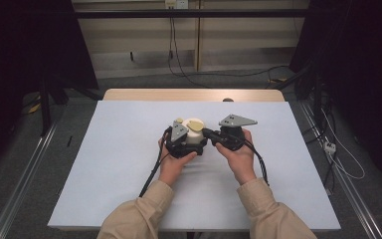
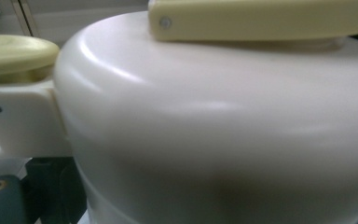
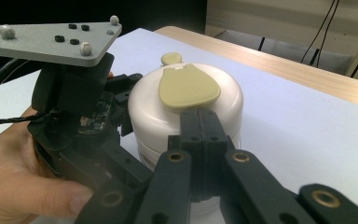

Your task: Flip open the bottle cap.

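- Right gripper (image 3: 200, 122): 2 jaws pressed together, tips resting on the top of the white container (image 3: 186, 116), at the near edge of the yellow lid tab (image 3: 189, 87). Whether they pinch the tab edge or just touch it, cannot tell.
- Left gripper (image 1: 181, 143): hard up against the container's side; left gripper view is too close to show the jaws, so cannot tell their width. From the high view it looks like it braces or clamps the body.
- Container sits between the 2 grippers, on the white table cover (image 1: 129, 164). A small yellow knob (image 3: 171, 58) sits on its far rim, beyond the tab.
- Risk 1: right tips skate off the smooth tab, since the bite is shallow.
- Risk 2: prying up with a weak left hold tips or slides the container.
- Risk 3: the 2 grippers are nearly touching; a jerk could knock them together.
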`<state>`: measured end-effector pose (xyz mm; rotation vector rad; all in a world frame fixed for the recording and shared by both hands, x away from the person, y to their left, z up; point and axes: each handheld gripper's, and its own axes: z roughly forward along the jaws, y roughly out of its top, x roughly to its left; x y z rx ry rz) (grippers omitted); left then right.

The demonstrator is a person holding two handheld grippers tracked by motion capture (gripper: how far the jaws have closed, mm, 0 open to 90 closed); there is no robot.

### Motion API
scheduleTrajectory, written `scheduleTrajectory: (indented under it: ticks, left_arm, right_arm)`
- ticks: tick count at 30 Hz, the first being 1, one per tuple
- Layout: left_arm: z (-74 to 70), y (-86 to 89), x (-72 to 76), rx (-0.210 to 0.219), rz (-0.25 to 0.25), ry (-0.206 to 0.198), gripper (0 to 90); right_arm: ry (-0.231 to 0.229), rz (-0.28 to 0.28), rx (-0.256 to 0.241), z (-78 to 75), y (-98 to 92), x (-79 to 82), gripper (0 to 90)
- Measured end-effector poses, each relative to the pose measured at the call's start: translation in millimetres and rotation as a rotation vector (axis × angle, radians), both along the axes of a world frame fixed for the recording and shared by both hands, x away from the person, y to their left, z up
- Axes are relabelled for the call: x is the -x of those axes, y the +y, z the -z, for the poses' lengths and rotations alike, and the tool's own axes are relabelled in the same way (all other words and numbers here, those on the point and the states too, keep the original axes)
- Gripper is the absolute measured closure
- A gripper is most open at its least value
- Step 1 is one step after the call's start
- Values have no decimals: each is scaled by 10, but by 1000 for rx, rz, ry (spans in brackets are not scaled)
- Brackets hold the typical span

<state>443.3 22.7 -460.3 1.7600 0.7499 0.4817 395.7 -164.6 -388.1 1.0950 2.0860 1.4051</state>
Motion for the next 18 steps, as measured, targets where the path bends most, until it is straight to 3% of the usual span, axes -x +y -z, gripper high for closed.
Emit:
scheduleTrajectory:
  ticks: [18]
  left_arm:
    - [1, -4, 2, 1, 0, 2, 52]
  right_arm:
    - [1, 4, -10, -13, 1, -5, 900]
